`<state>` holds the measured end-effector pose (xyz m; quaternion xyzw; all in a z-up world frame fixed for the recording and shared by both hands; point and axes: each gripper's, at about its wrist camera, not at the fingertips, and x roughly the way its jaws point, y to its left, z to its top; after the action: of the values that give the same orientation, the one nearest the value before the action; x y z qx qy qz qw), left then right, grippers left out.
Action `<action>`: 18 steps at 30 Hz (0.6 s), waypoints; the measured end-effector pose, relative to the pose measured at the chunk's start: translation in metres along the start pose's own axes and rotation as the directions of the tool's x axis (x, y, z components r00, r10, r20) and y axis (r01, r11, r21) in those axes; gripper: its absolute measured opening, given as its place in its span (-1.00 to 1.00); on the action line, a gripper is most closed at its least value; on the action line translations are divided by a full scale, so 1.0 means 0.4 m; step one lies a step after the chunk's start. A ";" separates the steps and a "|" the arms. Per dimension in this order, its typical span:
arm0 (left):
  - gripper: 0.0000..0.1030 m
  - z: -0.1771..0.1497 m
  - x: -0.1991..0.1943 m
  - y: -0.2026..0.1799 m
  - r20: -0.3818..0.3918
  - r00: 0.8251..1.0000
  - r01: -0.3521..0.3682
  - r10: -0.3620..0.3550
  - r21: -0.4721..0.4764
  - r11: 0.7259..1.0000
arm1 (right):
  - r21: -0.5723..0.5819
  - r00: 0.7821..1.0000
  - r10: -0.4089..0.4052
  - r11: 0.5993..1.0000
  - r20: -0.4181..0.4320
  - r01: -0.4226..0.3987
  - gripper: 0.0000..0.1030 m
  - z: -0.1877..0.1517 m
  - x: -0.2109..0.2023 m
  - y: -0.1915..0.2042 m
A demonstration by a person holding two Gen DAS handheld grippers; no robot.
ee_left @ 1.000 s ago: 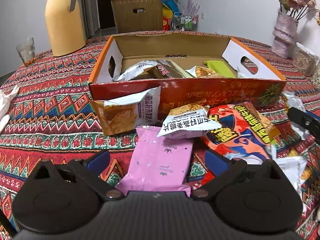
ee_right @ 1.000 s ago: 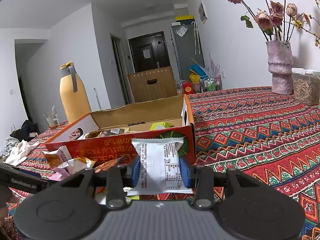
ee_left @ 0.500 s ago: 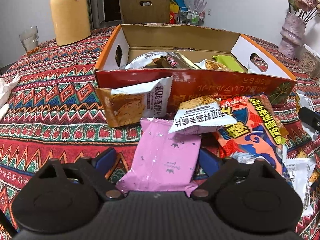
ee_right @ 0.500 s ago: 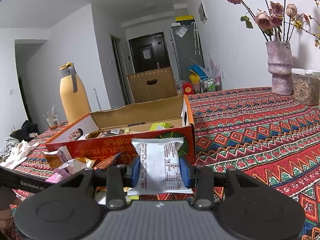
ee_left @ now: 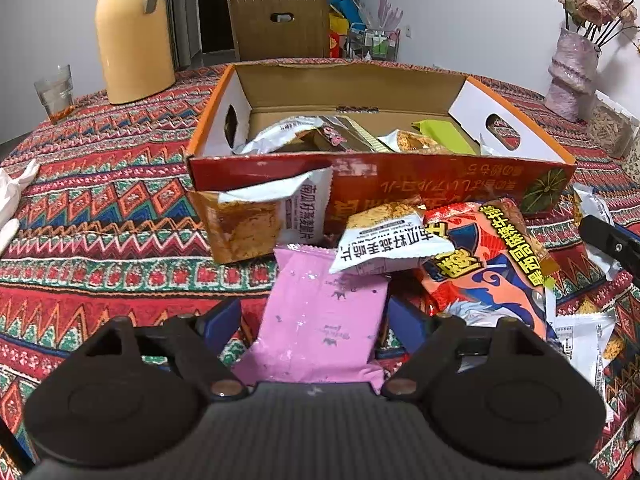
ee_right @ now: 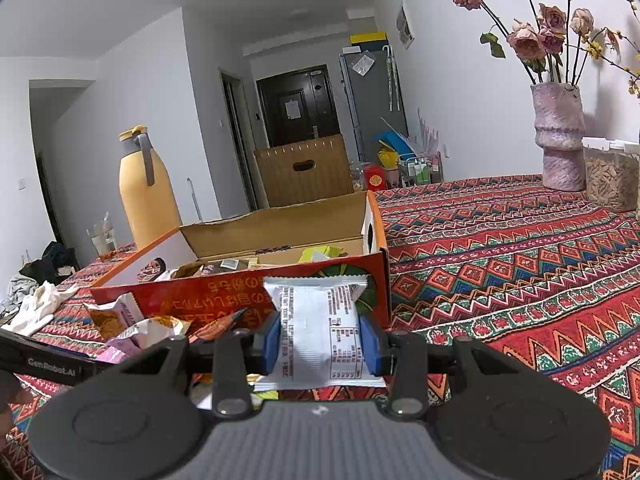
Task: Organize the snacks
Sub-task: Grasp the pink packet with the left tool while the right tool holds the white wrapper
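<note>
An open orange cardboard box (ee_left: 400, 184) (ee_right: 224, 292) holds several snack packets. In front of it lie a pink packet (ee_left: 320, 316), a white packet with dark print (ee_left: 388, 248), a brown-and-white packet (ee_left: 260, 220) and a red bag (ee_left: 488, 264). My left gripper (ee_left: 316, 320) is open, its blue fingers on either side of the pink packet, the right one near its edge. My right gripper (ee_right: 320, 340) is shut on a white snack packet (ee_right: 320, 332), held above the table near the box's right front corner.
A yellow jug (ee_left: 132, 32) and a glass (ee_left: 54, 92) stand at the back left. A vase of flowers (ee_right: 558, 136) and a clear container (ee_right: 610, 176) stand at the right. More packets (ee_left: 588, 340) lie on the patterned cloth at the right. White cloth (ee_right: 36, 308) lies left.
The left gripper has moved forward over the pink packet and its fingers have narrowed around it. The right gripper and its white packet have not moved.
</note>
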<state>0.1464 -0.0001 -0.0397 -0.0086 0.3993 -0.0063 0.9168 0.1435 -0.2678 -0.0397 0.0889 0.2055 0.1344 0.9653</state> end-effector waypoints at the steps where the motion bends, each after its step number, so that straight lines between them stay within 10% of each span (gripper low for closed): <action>1: 0.60 0.000 0.002 -0.003 -0.003 1.000 0.004 -0.004 0.001 1.000 | 0.001 1.000 0.001 1.000 0.001 -0.001 -0.22 0.000 0.000 0.000; 18: 0.22 0.005 0.023 -0.006 0.001 1.000 -0.001 0.001 -0.019 1.000 | 0.001 1.000 0.015 1.000 0.005 -0.015 -0.22 -0.001 -0.002 -0.001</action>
<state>0.1543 -0.0027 -0.0451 -0.0172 0.3987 -0.0022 0.9169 0.1427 -0.2682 -0.0400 0.0912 0.2026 0.1414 0.9647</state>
